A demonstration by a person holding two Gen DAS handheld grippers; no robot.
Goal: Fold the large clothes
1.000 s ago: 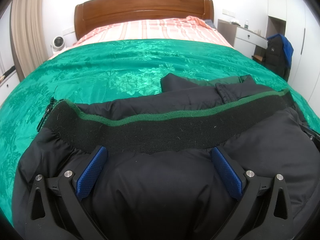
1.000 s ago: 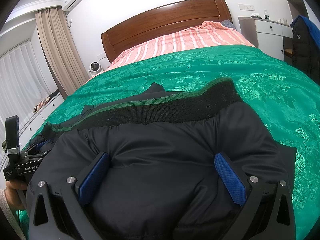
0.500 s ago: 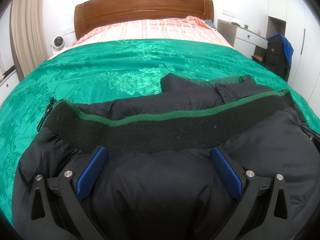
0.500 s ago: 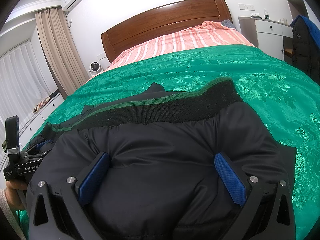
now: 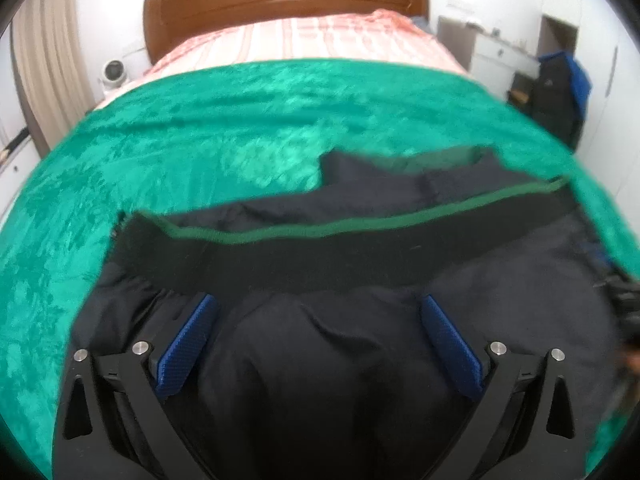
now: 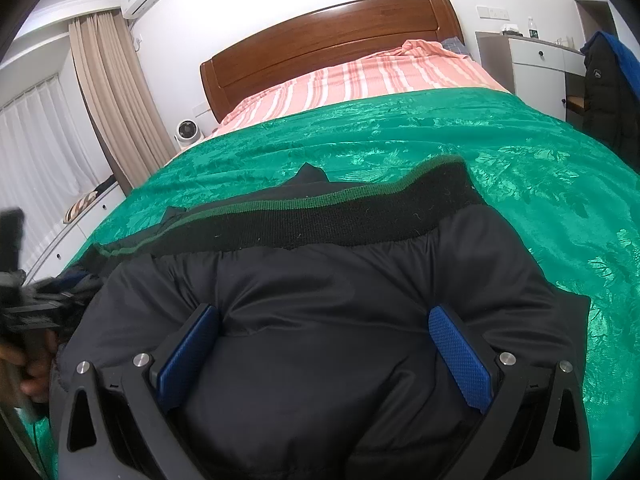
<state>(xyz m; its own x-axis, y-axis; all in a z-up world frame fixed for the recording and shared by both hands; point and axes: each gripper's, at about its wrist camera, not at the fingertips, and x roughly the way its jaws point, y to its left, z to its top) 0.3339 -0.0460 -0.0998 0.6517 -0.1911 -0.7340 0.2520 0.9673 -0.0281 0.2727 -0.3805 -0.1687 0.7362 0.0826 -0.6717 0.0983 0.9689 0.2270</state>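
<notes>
A dark navy puffer jacket (image 5: pixel 360 248) with a black knit hem band edged in green (image 5: pixel 320 252) lies folded on the green bedspread (image 5: pixel 200 140). My left gripper (image 5: pixel 318 328) is open, its blue pads apart over the jacket's padded fabric near the left end. In the right wrist view the same jacket (image 6: pixel 320 280) fills the foreground. My right gripper (image 6: pixel 324 336) is open, pads wide apart over the fabric at the right end. The left gripper and the hand holding it show at the left edge of the right wrist view (image 6: pixel 24 312).
The bed has a wooden headboard (image 6: pixel 332 28) and pink striped sheet (image 6: pixel 360 76). A white fan (image 6: pixel 186 132) and curtains (image 6: pixel 116 92) stand left. A white dresser (image 6: pixel 536 60) and a chair with dark coats (image 6: pixel 608 92) stand right.
The left wrist view is now blurred and has shifted a little: the left gripper is moving. The right gripper holds still. Both stay open.
</notes>
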